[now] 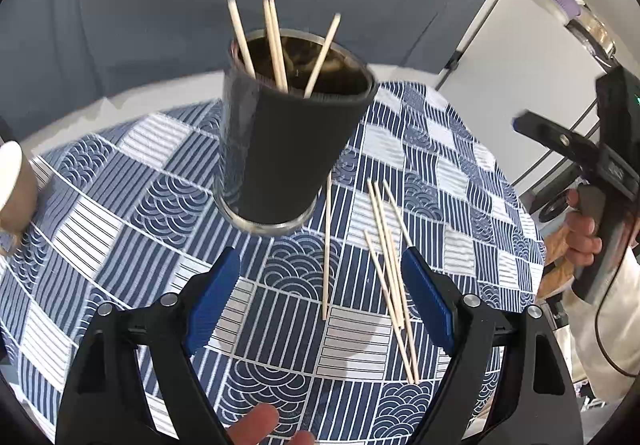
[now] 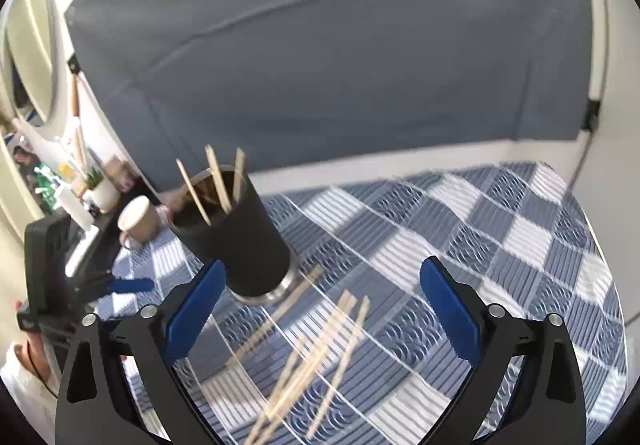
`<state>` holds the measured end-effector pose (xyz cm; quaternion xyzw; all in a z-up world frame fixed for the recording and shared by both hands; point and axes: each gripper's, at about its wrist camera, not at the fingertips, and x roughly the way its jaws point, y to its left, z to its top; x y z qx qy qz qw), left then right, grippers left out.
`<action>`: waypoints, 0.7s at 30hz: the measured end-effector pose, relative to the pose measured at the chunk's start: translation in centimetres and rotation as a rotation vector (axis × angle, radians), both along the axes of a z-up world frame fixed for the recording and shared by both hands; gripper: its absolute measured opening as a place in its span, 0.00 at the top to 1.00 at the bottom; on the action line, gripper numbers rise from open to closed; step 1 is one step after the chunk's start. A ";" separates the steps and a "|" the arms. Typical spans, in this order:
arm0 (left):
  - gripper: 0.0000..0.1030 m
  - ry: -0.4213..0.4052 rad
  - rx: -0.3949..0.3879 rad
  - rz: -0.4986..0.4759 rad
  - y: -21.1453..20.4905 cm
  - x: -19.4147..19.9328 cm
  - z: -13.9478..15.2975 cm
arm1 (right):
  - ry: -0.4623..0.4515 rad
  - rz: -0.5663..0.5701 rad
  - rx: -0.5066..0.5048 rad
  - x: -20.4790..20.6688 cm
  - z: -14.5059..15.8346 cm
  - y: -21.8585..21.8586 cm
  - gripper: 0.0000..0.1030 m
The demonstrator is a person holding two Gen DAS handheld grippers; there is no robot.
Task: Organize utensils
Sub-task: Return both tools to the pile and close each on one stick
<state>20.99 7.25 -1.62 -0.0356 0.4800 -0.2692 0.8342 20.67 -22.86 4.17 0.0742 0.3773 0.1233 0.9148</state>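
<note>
A black cup with a steel base (image 1: 280, 149) stands on the blue patterned tablecloth (image 1: 120, 213) and holds several wooden chopsticks (image 1: 276, 45). More loose chopsticks (image 1: 390, 269) lie on the cloth to its right, one (image 1: 327, 245) apart from the bunch. My left gripper (image 1: 320, 305) is open and empty just before the cup. My right gripper (image 2: 320, 317) is open and empty above the loose chopsticks (image 2: 316, 357), with the cup (image 2: 236, 233) ahead to its left. The right gripper's body also shows in the left wrist view (image 1: 592, 165).
A paper cup with a white lid (image 2: 138, 223) stands left of the black cup, at the table's edge. A grey sofa (image 2: 340, 65) runs behind the table. A shelf with a small plant and bottles (image 2: 92, 185) is at far left.
</note>
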 end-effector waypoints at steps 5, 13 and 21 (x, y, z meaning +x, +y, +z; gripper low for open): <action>0.21 0.063 0.041 -0.016 -1.2 1.3 -3.9 | 0.118 -0.092 -0.084 -1.4 -4.5 -0.8 0.08; 0.21 0.146 0.139 -0.042 -4.1 3.4 -9.1 | 0.314 -0.133 -0.067 -2.0 -12.2 -1.1 0.08; 0.21 0.049 0.332 -0.018 -6.8 4.4 -9.7 | 0.391 -0.140 -0.132 0.8 -16.2 -0.1 0.09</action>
